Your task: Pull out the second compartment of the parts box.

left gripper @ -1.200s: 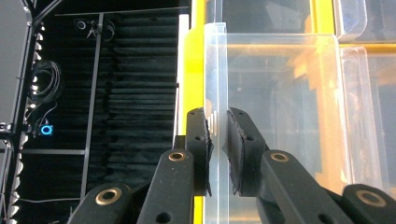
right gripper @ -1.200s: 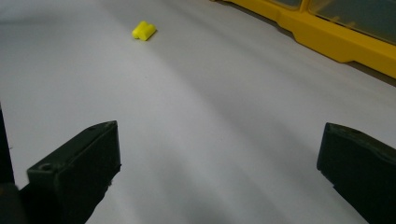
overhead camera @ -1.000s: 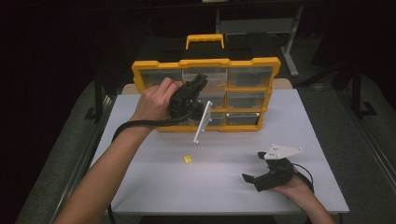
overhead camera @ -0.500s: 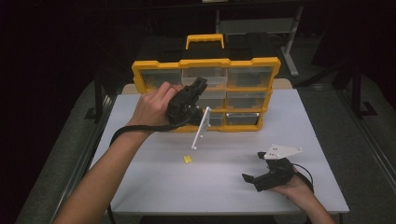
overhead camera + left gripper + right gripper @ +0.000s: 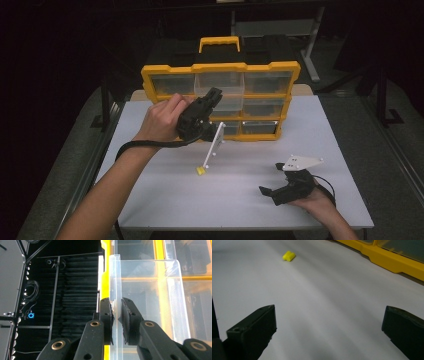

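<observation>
A yellow organizer point(image 5: 165, 72) with clear drawers stands upright at the back of the white table point(image 5: 165, 200). Its top-middle clear drawer point(image 5: 227, 82) sticks out of the frame. My left gripper point(image 5: 215, 94) is shut on that drawer's side wall. In the left gripper view the two black pads point(image 5: 128, 315) pinch the thin clear wall of the drawer point(image 5: 150, 290) next to the yellow frame point(image 5: 107, 272). My right gripper point(image 5: 270, 178) rests at the front right of the table, open with nothing between its jaws point(image 5: 329, 317). A small yellow piece point(image 5: 201, 170) point(image 5: 289, 255) lies on the table between the hands.
The organizer's black and yellow carry handle point(image 5: 219, 43) rises behind it. A grey table leg frame point(image 5: 312, 45) stands beyond in the dark. Dark floor surrounds the table on all sides.
The left hand has edged slightly toward the near side with the drawer wall in its jaws. The right hand has kept still.
</observation>
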{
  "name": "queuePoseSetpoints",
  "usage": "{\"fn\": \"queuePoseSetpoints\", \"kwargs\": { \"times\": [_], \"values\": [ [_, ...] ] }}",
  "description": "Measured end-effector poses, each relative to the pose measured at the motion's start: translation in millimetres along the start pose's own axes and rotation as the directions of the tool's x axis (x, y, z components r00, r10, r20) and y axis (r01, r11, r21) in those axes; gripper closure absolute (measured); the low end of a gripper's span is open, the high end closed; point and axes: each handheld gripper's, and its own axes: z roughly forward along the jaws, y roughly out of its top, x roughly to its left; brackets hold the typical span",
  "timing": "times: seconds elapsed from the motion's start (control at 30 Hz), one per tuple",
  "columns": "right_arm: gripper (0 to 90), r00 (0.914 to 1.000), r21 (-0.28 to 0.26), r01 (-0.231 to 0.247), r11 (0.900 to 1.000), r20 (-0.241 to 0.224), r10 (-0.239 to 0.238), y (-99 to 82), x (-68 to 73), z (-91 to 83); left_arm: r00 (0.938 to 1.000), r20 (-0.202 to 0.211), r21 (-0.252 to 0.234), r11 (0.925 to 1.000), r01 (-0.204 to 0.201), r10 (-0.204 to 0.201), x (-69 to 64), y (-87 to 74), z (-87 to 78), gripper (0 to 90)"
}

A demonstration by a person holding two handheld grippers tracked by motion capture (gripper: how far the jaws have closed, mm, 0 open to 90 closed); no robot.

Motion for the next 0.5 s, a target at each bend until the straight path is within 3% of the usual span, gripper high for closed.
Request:
{"fn": "queuePoseSetpoints", "kwargs": {
  "times": [0.5],
  "values": [
    [0.0,1.0000,0.002,-0.001,1.0000,0.000,0.001,0.0,0.4,0.2,0.9999,-0.009,-0.013,0.9998,-0.012,0.012,0.1,4.6,-13.1,80.2]
  ]
}}
